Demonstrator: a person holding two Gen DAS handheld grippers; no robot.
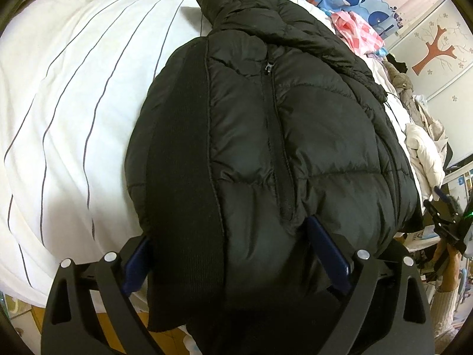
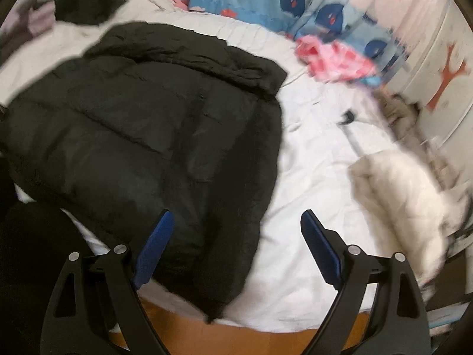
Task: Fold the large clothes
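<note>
Blue pads of the left claw (image 1: 236, 254) were seen on either side of the near hem of a black puffer jacket (image 1: 280, 136), the bulky hem filling the space between them; the jaws stood wide, and whether the pads pressed on the fabric could not be told. The jacket was laid across a bed (image 1: 74, 103), its hem bunched at the near edge and its collar pointed away toward the far side. A ribbed black panel (image 1: 180, 153) was shown along the jacket's left side, and a zipped pocket was seen near its middle. White bedding with thin dark stripes was spread under and to the left of the jacket.

From the right wrist view, the right claw (image 2: 236, 242) was held wide open with nothing gripped; its left pad was placed over the jacket's edge and its right pad over bare white bedding. The picture was blurred. A fluffy white garment (image 2: 405, 204) was lain to the right, well apart from the jacket. Farther off, a crumpled pink item (image 2: 334, 59) was seen near the far edge of the bed, beside a blue whale-print fabric (image 2: 325, 11). A dark heap of clothes (image 2: 88, 3) was piled at the far left corner.
</note>
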